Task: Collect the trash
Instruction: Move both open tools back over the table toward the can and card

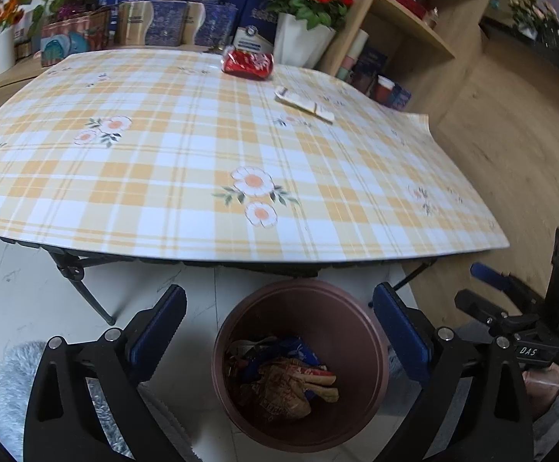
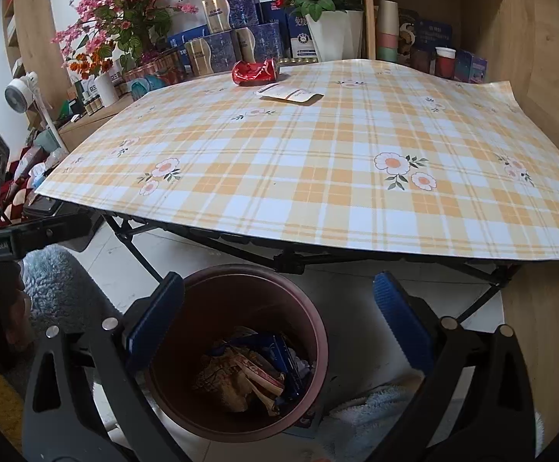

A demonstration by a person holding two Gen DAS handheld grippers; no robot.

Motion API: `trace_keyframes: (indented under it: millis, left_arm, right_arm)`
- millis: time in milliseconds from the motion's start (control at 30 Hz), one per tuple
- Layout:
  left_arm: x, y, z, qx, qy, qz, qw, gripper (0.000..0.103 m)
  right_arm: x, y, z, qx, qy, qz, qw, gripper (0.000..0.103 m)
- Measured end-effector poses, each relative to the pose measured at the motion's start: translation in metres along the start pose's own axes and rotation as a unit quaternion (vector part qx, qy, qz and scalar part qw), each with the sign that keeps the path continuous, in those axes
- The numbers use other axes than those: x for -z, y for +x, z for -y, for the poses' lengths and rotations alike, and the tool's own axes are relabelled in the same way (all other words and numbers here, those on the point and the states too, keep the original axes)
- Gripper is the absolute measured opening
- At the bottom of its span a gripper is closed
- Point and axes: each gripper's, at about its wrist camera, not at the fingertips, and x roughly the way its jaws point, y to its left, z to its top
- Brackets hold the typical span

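Observation:
A brown round bin (image 1: 360,331) stands on the floor below the table's near edge, with crumpled wrappers (image 1: 287,381) lying inside. My left gripper (image 1: 279,312) hangs open above the bin, nothing between its blue pads. My right gripper (image 2: 277,300) is open too, over the same bin (image 2: 187,396), and holds nothing. On the far side of the checked tablecloth lie a crushed red can (image 1: 248,63) and a flat white packet (image 1: 305,104). The right wrist view shows the can (image 2: 255,72) and the packet (image 2: 289,93) as well.
The folding table (image 2: 318,177) has black legs (image 1: 83,288) near the bin. Boxes, tins and flower pots (image 1: 302,42) crowd the shelf behind it. A wooden shelf unit (image 1: 414,27) stands at the right. A fluffy grey rug (image 1: 14,377) lies on the floor by the bin.

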Motion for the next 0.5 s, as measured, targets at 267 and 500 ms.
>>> trace_keyframes:
  millis: [267, 500]
  left_arm:
    - [-0.03, -0.013, -0.02, -0.005, -0.035, 0.026, 0.999, 0.095]
    - [-0.065, -0.014, -0.037, -0.02, -0.04, 0.055, 0.9975, 0.096]
  right_arm:
    - [-0.041, 0.013, 0.02, 0.005, -0.018, -0.01, 1.0, 0.097]
    - [-0.113, 0.052, 0.027, 0.006, -0.1, -0.022, 0.995, 0.097]
